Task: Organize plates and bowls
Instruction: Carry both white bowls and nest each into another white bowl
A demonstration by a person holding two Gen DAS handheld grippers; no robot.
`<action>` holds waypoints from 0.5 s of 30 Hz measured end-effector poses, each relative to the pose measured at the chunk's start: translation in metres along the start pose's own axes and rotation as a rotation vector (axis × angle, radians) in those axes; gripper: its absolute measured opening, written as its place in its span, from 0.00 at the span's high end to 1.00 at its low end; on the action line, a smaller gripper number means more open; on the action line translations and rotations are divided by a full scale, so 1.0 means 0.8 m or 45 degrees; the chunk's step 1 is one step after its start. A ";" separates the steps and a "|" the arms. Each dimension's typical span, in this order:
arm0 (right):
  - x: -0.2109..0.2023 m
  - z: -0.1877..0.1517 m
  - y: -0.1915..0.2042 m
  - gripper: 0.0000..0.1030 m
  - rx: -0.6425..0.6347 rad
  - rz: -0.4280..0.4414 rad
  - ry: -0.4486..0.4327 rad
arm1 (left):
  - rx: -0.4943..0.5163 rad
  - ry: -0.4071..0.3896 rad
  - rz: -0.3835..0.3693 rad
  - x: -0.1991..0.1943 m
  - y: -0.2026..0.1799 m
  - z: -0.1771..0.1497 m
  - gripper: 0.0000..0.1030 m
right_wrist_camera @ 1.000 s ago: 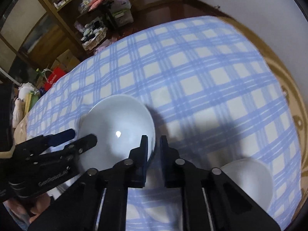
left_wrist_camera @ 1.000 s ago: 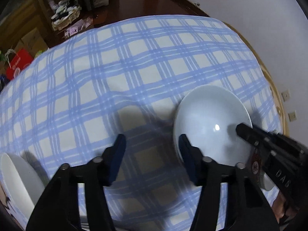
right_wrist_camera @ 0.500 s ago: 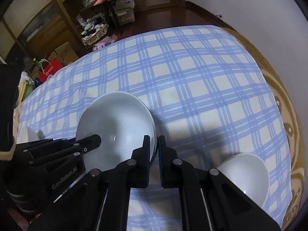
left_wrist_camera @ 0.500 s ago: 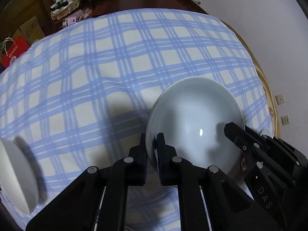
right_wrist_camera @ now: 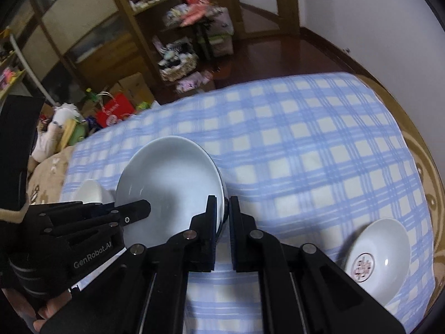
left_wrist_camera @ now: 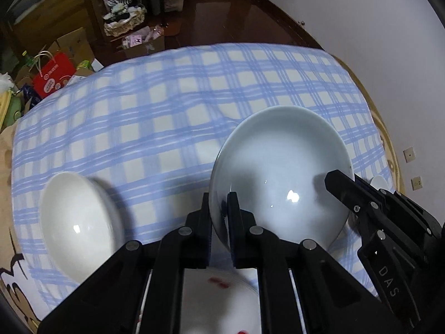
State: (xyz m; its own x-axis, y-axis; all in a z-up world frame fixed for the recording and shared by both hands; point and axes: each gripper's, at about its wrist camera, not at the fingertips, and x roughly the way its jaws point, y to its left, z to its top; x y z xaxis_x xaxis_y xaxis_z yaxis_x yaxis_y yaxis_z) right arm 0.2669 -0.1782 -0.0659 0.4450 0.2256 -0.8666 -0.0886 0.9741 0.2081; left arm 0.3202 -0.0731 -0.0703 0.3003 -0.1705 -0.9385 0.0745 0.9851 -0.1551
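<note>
Lifted since a second ago, the pale blue plate (left_wrist_camera: 281, 172) hangs above the checked table (left_wrist_camera: 167, 117), my left gripper (left_wrist_camera: 219, 211) and right gripper (right_wrist_camera: 225, 208) jaws pinching opposite rims; white bowl (left_wrist_camera: 75, 220) lies leftward, nearer my left.

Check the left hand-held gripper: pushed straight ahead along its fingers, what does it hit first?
Nothing new: the left hand-held gripper is already shut on the rim of the pale blue plate. Beyond it lies only the checked tablecloth, though depth is hard to judge.
</note>
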 end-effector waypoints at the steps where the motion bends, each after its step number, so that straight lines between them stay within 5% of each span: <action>1: -0.004 -0.001 0.013 0.91 -0.020 0.007 -0.008 | -0.001 -0.005 0.005 -0.007 0.007 -0.002 0.90; 15: -0.019 -0.018 0.146 0.91 -0.199 0.070 -0.049 | -0.137 -0.102 0.065 -0.082 0.122 -0.052 0.90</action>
State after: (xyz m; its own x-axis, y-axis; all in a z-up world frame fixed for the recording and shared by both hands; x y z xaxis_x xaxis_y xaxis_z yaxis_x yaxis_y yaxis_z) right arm 0.2370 -0.0678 -0.0345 0.4693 0.2811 -0.8371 -0.2500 0.9515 0.1794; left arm 0.2680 0.0351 -0.0368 0.3764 -0.1174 -0.9190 -0.0441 0.9885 -0.1444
